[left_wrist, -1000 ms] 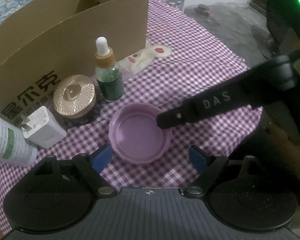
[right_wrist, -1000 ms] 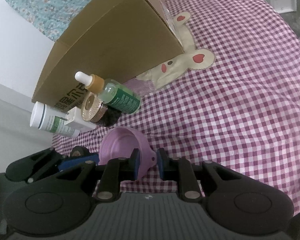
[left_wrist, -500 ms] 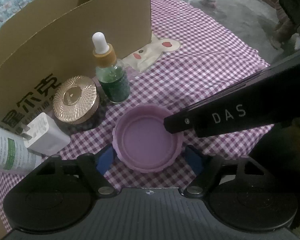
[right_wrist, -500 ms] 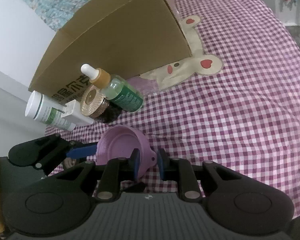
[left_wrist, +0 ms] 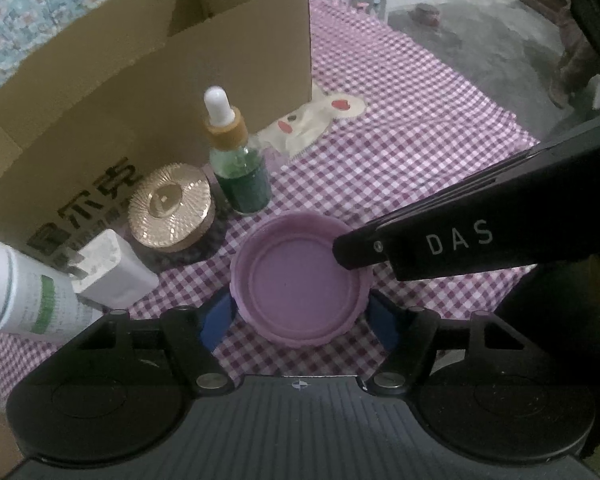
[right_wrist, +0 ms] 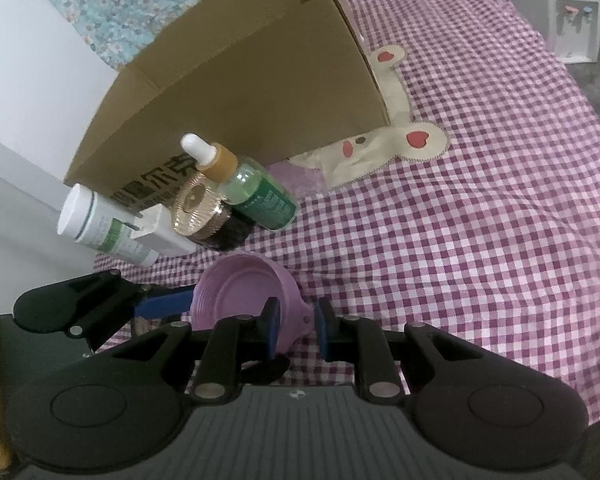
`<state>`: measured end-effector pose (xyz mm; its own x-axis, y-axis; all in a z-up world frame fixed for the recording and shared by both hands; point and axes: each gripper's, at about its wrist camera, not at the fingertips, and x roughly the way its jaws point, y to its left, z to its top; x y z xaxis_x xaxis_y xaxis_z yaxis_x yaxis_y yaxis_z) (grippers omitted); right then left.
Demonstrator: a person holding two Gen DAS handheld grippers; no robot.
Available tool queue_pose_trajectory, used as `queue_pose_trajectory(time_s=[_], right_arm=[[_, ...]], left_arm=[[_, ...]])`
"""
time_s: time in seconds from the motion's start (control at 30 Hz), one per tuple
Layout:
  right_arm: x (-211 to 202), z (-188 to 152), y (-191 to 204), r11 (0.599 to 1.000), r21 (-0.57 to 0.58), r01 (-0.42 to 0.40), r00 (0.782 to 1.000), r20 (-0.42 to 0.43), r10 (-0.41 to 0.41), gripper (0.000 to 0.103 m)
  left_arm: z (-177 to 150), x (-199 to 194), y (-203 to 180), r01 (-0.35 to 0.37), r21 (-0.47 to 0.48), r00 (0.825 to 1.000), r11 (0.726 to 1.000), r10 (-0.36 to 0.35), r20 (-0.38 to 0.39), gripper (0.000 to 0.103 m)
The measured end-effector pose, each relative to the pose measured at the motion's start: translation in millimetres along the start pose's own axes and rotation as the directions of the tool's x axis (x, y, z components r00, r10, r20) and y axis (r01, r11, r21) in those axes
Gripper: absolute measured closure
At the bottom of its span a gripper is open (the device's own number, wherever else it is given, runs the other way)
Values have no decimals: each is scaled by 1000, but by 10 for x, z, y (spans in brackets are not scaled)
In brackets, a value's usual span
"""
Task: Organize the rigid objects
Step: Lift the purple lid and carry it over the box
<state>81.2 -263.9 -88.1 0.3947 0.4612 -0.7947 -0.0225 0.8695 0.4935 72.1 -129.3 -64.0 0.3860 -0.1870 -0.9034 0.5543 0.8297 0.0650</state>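
The cardboard box (left_wrist: 148, 92) stands open on the checked tablecloth (right_wrist: 480, 208), and the bottles and jar along its front have not shifted since a second ago. The purple lid (left_wrist: 300, 280) now sits deeper between the left gripper (left_wrist: 300, 316) fingers, whose jaws have narrowed and are closing around it; whether the blue pads already touch its rim is hard to tell. The right gripper (right_wrist: 298, 322) holds as before, pinching the lid's near edge, one finger inside the rim and one outside. The lid lies just in front of the gold-topped jar (left_wrist: 170, 210) and the green dropper bottle (left_wrist: 240, 172)
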Motion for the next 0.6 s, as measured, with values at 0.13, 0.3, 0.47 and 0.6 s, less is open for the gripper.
queue_pose_trajectory(time_s=[0.13, 0.3, 0.47, 0.6], right_arm=[[-203, -17, 96, 1000, -17, 1, 999, 38, 0, 82], [-580, -36, 319, 998, -63, 6, 993, 116, 2, 82], [-1010, 47, 613, 990, -138, 1, 973, 230, 31, 82], [-1218, 291, 892, 976, -216, -6, 950, 304, 73, 82]], left_arm=[[1, -230, -36, -13, 4, 999, 1000, 13, 44, 32], [19, -634, -43, -29, -10, 992, 1000, 30, 119, 32], [135, -1124, 5, -77, -31, 970, 997, 82, 229, 32], [293, -1415, 161, -125, -52, 944, 991, 135, 300, 33]])
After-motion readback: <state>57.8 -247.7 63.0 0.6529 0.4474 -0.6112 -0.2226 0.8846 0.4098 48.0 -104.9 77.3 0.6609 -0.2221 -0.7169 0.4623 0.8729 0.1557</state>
